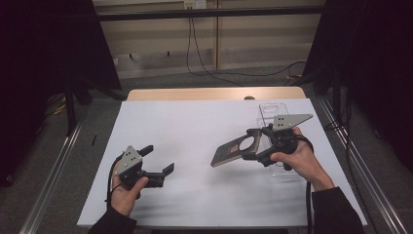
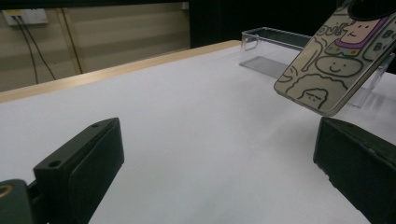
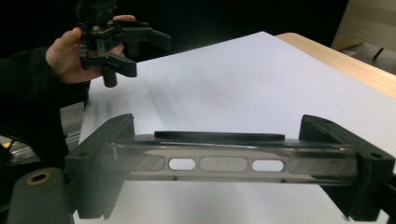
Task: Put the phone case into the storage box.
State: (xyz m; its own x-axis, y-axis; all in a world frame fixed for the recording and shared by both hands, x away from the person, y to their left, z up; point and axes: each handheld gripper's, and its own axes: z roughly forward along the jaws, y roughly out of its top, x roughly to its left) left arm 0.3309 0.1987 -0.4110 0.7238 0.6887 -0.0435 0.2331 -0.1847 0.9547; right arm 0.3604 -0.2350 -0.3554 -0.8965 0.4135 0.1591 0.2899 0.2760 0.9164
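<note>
My right gripper (image 1: 251, 144) is shut on a phone case (image 1: 231, 152) and holds it tilted above the white sheet, right of centre. From the left gripper view the phone case (image 2: 334, 60) shows cartoon doodles on its back. In the right gripper view the phone case (image 3: 224, 158) spans edge-on between the two jaws, with its side button cut-outs facing me. My left gripper (image 1: 158, 160) hovers at the near left, jaws wide apart and nothing between them. The same left gripper (image 3: 135, 51) appears far off in the right gripper view, held by a hand.
A clear plastic box (image 1: 272, 114) stands at the far right of the white sheet (image 1: 195, 126), just behind my right gripper. The clear plastic box (image 2: 275, 49) is open-topped. The wooden table edge (image 1: 214, 93) runs along the back. Metal rails flank both sides.
</note>
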